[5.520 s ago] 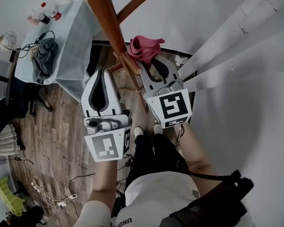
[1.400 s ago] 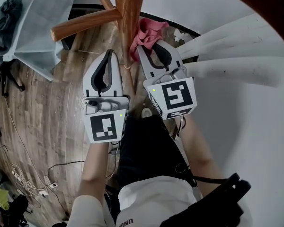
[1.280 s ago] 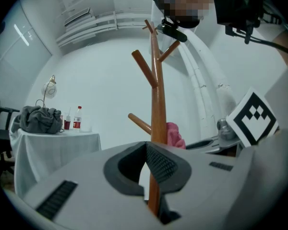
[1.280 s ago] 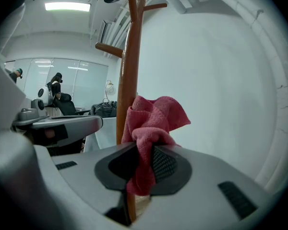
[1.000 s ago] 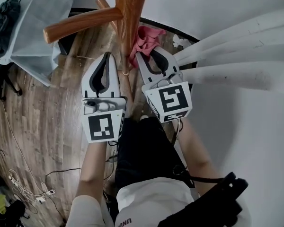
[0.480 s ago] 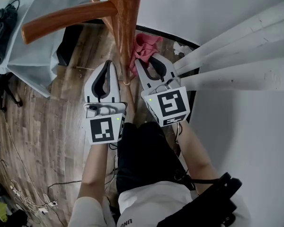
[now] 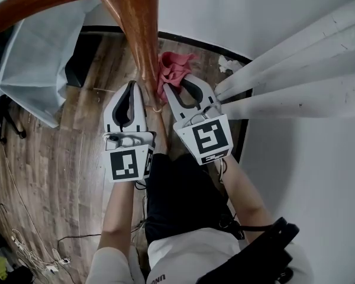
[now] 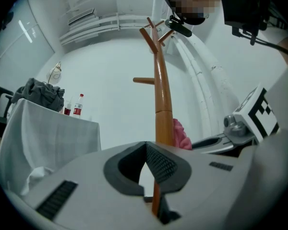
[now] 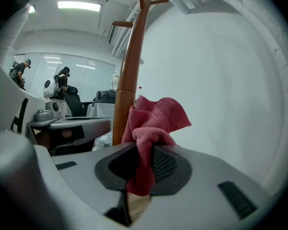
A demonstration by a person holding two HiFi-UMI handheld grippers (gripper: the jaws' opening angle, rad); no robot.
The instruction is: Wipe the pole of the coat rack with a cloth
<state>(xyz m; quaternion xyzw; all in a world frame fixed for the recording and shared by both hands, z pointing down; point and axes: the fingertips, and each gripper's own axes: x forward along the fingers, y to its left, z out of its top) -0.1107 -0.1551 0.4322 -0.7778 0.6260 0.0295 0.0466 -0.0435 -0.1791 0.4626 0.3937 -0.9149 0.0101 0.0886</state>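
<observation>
Right gripper, jaws closed on the red cloth, which bunches out of them toward 12 o'clock. I read the pole of the coat rack as lying at 9 o'clock of the cloth, touching or just beside it; I cannot tell which. Its long axis stands upright, 6 to 12 o'clock, so I judge the wiping stroke should follow that line. This gripper is the nearer one. Left gripper, jaws together on nothing, waits at the pole's other side.
</observation>
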